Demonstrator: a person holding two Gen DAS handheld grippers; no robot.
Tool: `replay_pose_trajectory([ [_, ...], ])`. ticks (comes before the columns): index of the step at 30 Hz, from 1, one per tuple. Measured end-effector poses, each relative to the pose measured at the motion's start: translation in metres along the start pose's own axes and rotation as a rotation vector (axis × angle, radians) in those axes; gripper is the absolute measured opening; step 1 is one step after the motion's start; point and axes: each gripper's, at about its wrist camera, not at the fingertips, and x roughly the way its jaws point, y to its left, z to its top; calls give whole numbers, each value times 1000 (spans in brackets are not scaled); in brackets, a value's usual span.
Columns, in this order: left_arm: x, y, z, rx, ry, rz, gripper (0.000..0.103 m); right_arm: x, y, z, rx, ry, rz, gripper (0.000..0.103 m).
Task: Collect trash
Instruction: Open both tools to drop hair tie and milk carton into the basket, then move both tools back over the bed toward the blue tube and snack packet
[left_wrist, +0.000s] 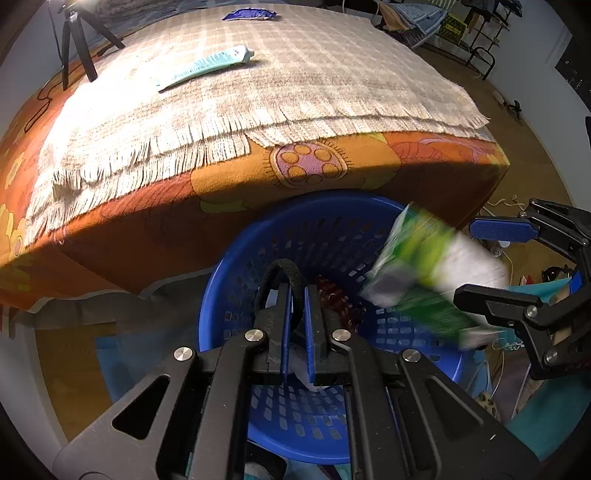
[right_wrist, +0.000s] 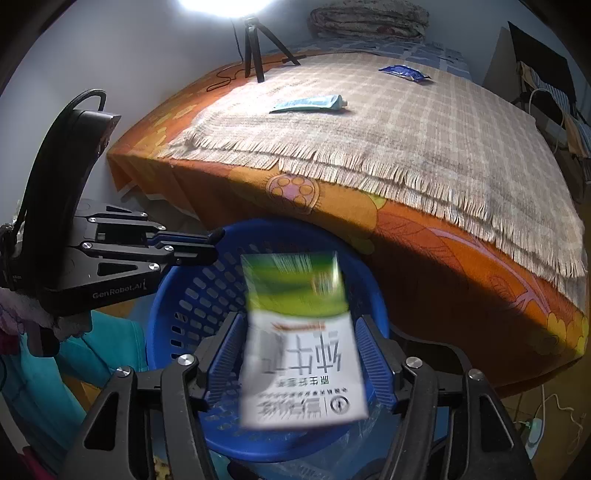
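Note:
A blue perforated basket stands on the floor against the bed's front edge. My left gripper is over the basket, shut on a black hair tie. My right gripper is open over the basket. A green and white milk carton sits blurred between its spread fingers, apparently falling free. A teal tube and a blue wrapper lie on the beige fringed cloth on the bed.
The bed has an orange flowered sheet. A black tripod stands at its far left. A folded blanket lies at the back. Teal cloth and cables lie on the floor by the basket.

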Motion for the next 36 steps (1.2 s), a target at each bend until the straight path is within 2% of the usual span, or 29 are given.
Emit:
replay_pose_trajectory([
  [1,1,0,0,-1,3,1,6,1,-1,0,0,2,-2,70],
  [2,2,0,0,-2,5,3,12,1,-1,0,1,4,-3,70],
  [3,3,1,-1,-3,6,5,23,2,-2,-1,2,6,-4,70],
  [5,2,1,-1,-6,-2,10,37,2,-2,-1,6,8,-6,70],
  [10,0,4,-2,-13,-5,13,40,2,-3,-1,11,6,-14,78],
  [12,0,6,-3,-17,-8,15,54,1,-3,-1,10,4,-17,81],
  [17,-2,8,-1,-24,-16,27,65,0,-2,0,4,0,-25,87],
  [27,-6,11,4,-24,-20,28,66,-8,-6,8,14,-36,-86,101],
  [36,-31,30,53,-28,-98,-11,66,-17,-15,24,26,-64,-128,102],
])
